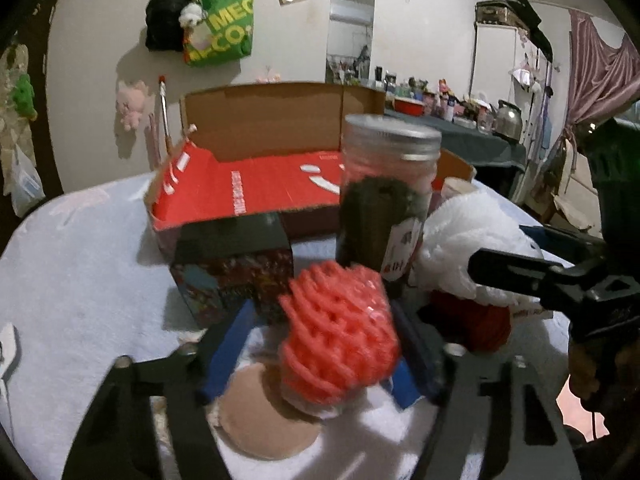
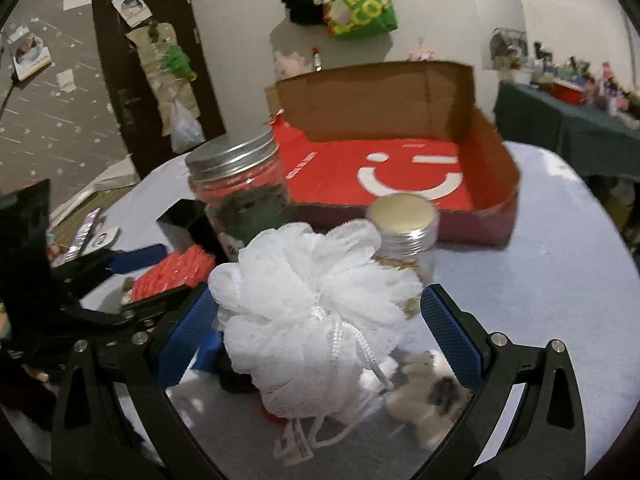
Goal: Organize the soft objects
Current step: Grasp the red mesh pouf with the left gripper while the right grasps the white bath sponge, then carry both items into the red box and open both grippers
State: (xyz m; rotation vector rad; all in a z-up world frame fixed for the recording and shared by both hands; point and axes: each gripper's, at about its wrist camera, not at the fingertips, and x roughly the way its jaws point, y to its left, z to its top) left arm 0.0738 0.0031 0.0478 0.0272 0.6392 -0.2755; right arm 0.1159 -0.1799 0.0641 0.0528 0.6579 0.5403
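A coral-red mesh scrubber (image 1: 338, 330), ball-shaped with an open woven netting, is raised above the pale cloth-covered table (image 1: 80, 272), near the front edge and left of the other soft item. A white mesh bath pouf (image 2: 316, 312), ruffled and rounded, with a knotted white cord loop (image 2: 360, 344) and a paper tag hanging from its underside, sits to the right, in front of two jars. Farther back lies an open, shallow cardboard box (image 2: 400, 172) with a red floor bearing a white smile mark.
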